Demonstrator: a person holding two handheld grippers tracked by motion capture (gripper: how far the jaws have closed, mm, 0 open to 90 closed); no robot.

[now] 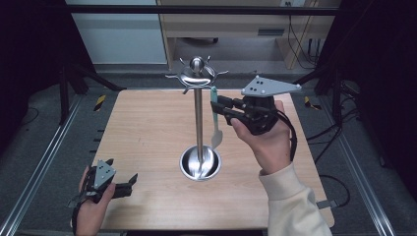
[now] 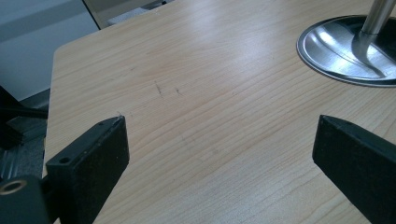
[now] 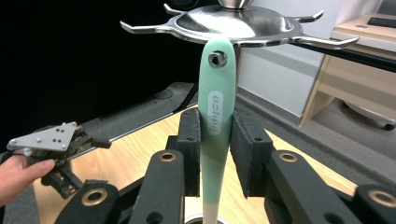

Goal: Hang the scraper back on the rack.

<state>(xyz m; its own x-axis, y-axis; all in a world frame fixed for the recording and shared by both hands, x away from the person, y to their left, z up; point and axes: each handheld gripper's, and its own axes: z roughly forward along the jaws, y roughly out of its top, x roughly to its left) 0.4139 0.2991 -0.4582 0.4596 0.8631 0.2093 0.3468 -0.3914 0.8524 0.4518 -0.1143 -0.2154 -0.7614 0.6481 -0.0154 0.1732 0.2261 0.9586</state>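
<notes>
left claw (image 1: 129, 181): jaws wide apart, empty, low on tabletop (image 1: 147, 137) well left of rack (image 1: 198, 123) base | rack: steel hook stand, mid-tabletop | right claw (image 3: 215, 140): clamped on mint spatula (image 3: 215, 107) handle just right of rack pole, eyelet just under a hook arm | step: hanging spatula, judged | next: lift eyelet onto hook tip, then release

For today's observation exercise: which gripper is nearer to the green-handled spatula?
Right. The right gripper is clamped on the spatula's handle, holding it up by the stand's hooks. The left gripper rests open at the table's near-left corner, far from it.
</notes>
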